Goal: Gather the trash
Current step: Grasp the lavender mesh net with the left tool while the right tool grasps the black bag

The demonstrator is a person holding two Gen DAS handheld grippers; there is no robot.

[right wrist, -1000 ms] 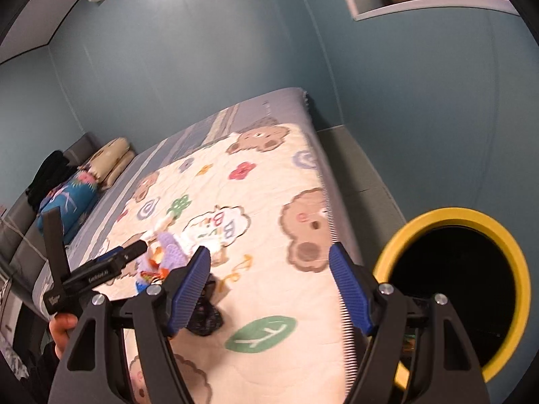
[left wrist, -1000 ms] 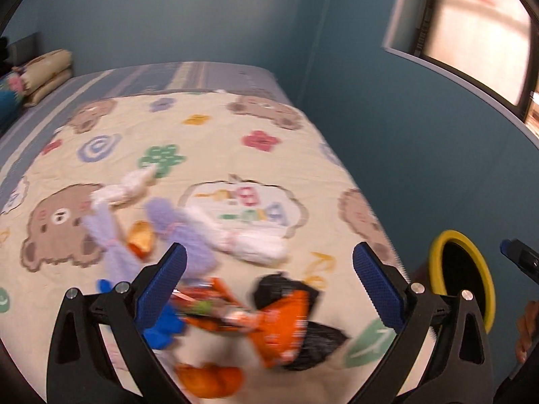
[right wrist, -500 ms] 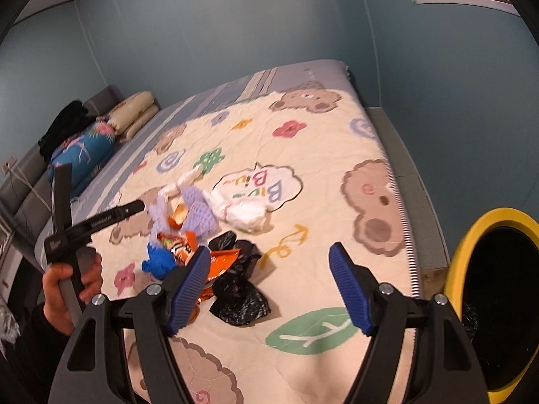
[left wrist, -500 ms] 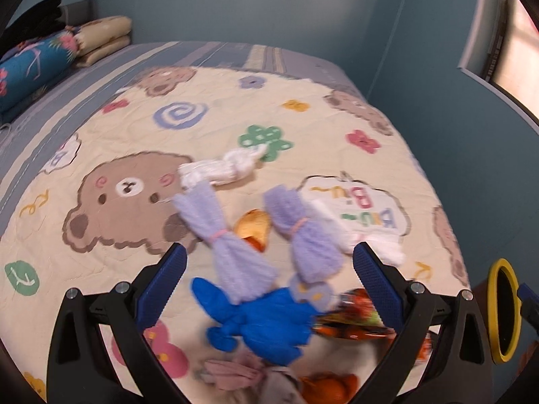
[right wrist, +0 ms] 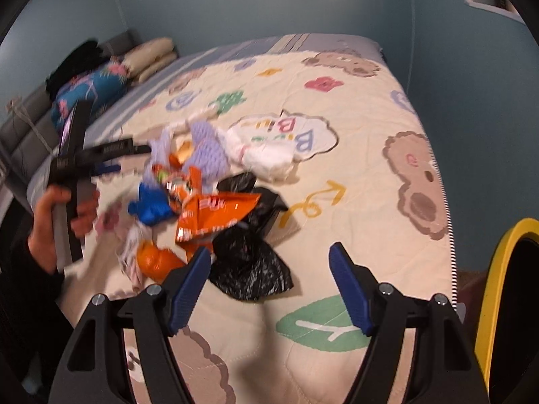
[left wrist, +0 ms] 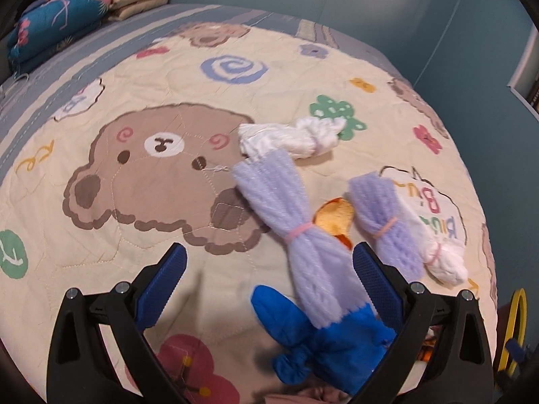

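Nothing looks collected yet: the whole pile of trash still lies on the quilt (right wrist: 363, 222), and the yellow-rimmed bin (right wrist: 495, 276) stands beside the bed. Nearest the right gripper (right wrist: 269, 289) lies a black plastic bag (right wrist: 249, 262), then an orange snack wrapper (right wrist: 215, 212); its jaws stand wide and hold nothing. The left gripper (left wrist: 269, 282) hangs open and empty above a blue glove (left wrist: 323, 336) and a lilac yarn bundle (left wrist: 289, 222), a white bundle (left wrist: 289, 138) beyond
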